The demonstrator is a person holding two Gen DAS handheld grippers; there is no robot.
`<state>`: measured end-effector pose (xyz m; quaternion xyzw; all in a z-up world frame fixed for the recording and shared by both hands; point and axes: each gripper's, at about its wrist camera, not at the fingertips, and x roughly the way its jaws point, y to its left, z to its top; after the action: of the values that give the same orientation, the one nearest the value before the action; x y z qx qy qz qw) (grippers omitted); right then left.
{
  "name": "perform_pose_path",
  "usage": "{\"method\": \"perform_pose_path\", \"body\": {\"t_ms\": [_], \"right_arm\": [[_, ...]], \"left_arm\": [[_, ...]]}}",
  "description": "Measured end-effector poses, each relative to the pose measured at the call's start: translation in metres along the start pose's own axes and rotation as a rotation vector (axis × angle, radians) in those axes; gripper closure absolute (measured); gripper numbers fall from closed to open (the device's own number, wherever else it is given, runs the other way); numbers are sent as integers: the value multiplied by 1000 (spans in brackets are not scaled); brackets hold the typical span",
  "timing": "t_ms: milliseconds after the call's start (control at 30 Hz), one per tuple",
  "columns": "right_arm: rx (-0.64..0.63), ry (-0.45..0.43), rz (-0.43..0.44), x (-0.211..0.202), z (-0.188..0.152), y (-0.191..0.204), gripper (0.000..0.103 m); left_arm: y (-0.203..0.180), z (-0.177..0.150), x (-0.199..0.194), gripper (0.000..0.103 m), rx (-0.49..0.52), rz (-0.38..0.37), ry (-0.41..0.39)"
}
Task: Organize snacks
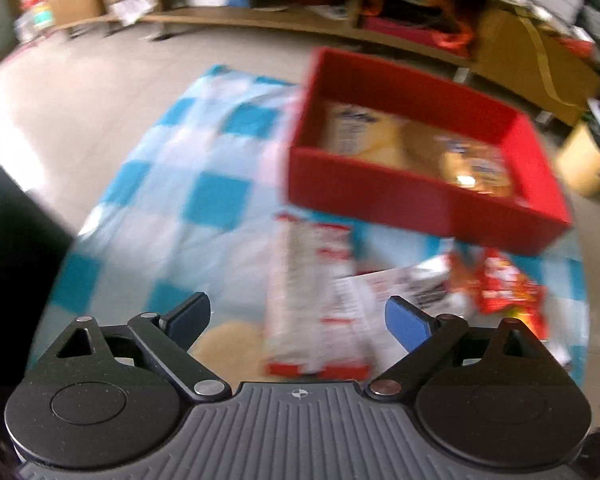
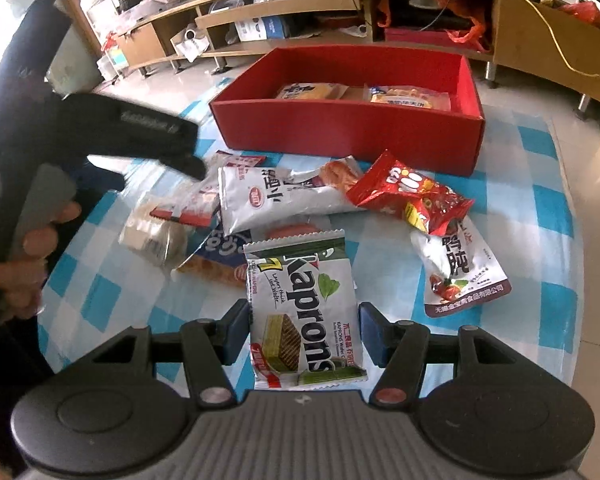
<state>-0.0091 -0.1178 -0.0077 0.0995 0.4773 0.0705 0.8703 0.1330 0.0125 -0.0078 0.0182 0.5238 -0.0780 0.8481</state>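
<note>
Your right gripper (image 2: 303,330) has its jaws spread, one on each side of the Kaprons wafer packet (image 2: 305,312), which lies flat on the checked cloth (image 2: 540,312); you cannot tell whether the pads touch its edges. Your left gripper (image 1: 298,318) is also spread wide, with a red-and-white packet (image 1: 314,300) lying between and below the jaws, not pinched.

Beyond the wafer packet, the right wrist view shows the loose pile sharply: a white pouch (image 2: 276,196), a red crinkled bag (image 2: 408,192) just beside it, and another white pouch with red fruit print (image 2: 464,276) to the right. Only this view shows your left gripper from outside (image 2: 156,136), hovering over the pile's left end.

The red box (image 2: 348,128) sits at the far side of the cloth with two yellow packets (image 2: 364,94) inside. The left wrist view is blurred; there the red box (image 1: 420,200) fills the upper right, and print cannot be read.
</note>
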Motion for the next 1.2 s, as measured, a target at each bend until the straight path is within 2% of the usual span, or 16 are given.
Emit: {"method": "perform_pose_path", "body": {"t_ms": [133,233,333,400,467,500,567,633,733,900,1200], "right_arm": [[39,22,8,3,-1,-10,49],[65,35,8,3,-5,-19,48],[100,47,8,3,-8,-29,48],[125,61,12,5,-11,-37,48],[142,74,9,8,-12,-44,48],[149,80,7,9,-12,-46,48],[157,87,5,11,-11,-48,48],[157,86,9,10,-9,-48,48],[148,74,16,6,-6,-45,48],[135,68,7,4,-7,-41,48],[131,66,-12,3,-10,-41,48]], "left_arm": [[-49,6,3,3,278,-88,-35],[-77,4,16,3,480,-127,-34],[-88,5,38,3,584,-169,21],[-91,5,54,4,620,-173,56],[-91,3,69,5,640,-164,93],[-91,1,76,11,643,-149,115],[-87,-1,84,14,627,-133,143],[-86,-4,77,30,618,-142,132],[-83,-12,65,40,594,-157,133],[-80,-32,45,47,568,-159,132],[-57,-57,9,51,471,-172,127]]}}
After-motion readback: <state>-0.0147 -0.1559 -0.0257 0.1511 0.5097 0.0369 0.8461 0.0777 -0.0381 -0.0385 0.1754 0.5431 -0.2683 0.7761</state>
